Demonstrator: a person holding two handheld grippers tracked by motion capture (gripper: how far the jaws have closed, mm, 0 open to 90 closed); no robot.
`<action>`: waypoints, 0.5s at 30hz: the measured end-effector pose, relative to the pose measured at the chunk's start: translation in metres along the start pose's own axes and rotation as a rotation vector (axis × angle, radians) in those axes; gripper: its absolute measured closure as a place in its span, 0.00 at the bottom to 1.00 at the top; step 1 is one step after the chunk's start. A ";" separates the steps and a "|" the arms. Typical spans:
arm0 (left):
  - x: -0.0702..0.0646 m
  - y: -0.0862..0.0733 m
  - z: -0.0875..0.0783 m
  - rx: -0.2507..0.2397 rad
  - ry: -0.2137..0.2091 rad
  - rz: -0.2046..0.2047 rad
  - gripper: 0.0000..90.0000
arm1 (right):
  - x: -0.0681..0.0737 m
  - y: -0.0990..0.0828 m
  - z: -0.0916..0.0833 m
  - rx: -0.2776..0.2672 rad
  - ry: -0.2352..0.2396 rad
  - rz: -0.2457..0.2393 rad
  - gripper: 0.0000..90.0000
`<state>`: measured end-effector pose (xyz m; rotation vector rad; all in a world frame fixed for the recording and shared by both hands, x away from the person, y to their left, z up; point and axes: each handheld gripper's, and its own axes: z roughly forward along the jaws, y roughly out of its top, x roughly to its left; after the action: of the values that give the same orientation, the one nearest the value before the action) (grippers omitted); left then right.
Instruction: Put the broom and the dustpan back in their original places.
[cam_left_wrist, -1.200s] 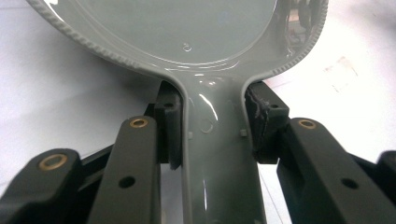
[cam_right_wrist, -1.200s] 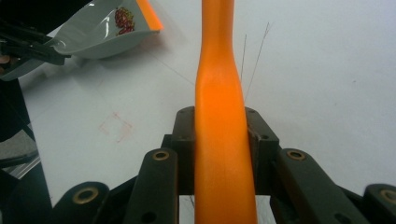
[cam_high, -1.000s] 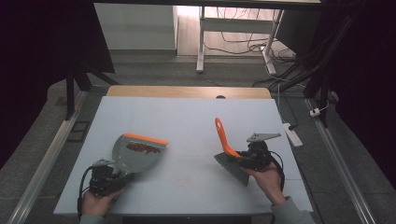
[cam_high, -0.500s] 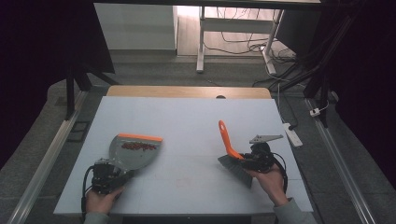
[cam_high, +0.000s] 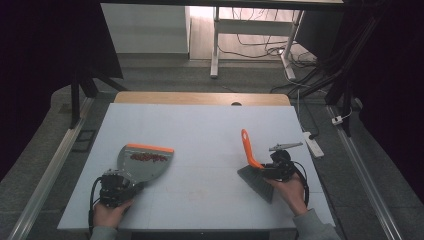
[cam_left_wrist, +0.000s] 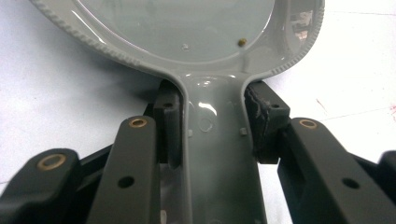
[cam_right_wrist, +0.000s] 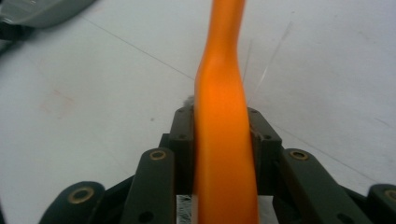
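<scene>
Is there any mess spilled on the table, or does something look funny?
Nothing stands out. The reddish crumbs all lie inside the dustpan, and the white table around it looks free of spills.

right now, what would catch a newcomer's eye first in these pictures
The orange brush handle, clamped between the right gripper pads, rises over the pale table at right. At left, the grey dustpan holds a reddish heap of crumbs behind its orange lip, its handle pinched by the left gripper.
</scene>
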<state>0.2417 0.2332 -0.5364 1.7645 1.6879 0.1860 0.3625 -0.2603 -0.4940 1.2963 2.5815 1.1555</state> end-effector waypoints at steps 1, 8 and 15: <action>0.000 0.000 0.000 -0.001 -0.002 0.000 0.67 | -0.001 0.000 0.001 0.004 -0.012 -0.003 0.73; -0.003 0.000 0.000 0.001 -0.002 0.026 0.50 | -0.011 -0.001 0.007 0.023 -0.060 -0.022 0.62; -0.003 -0.002 -0.008 -0.019 0.025 0.039 0.29 | -0.017 -0.003 0.011 0.040 -0.142 -0.038 0.50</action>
<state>0.2355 0.2328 -0.5304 1.7885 1.6643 0.2418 0.3753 -0.2671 -0.5087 1.2803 2.5283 0.9726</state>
